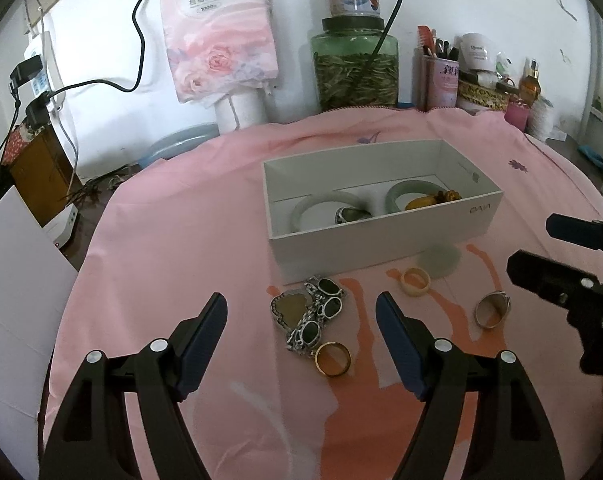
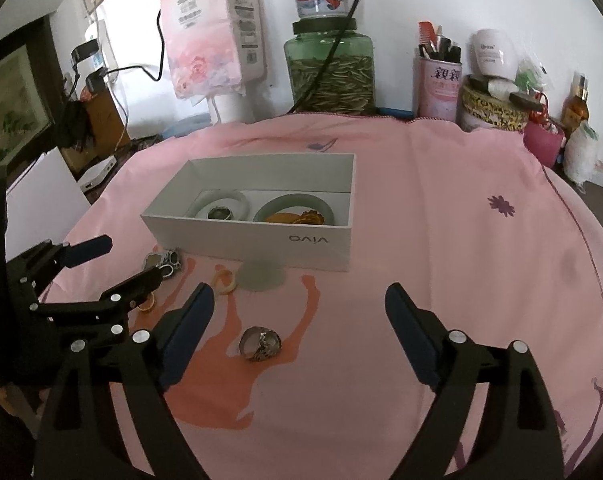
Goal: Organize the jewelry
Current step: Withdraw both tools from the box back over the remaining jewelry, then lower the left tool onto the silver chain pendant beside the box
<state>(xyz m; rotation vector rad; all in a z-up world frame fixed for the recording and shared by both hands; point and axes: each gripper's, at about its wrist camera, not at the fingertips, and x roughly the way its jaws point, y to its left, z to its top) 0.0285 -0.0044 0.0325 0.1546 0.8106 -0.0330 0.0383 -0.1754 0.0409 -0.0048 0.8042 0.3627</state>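
A white box stands on the pink cloth and holds two jade bangles, a dark ring and amber pieces. In front of it lie a silver bracelet with dark stones, a gold ring, a cream ring, a pale green disc and a silver ring. My left gripper is open over the bracelet and gold ring, not touching them. My right gripper is open, and the silver ring lies on the cloth between its fingers, clear of both pads.
Along the wall behind the cloth stand a green jar with a can on top, a pink tissue pack, a pink pen cup and bottles. Black cables hang at the back left. A white board stands at the left edge.
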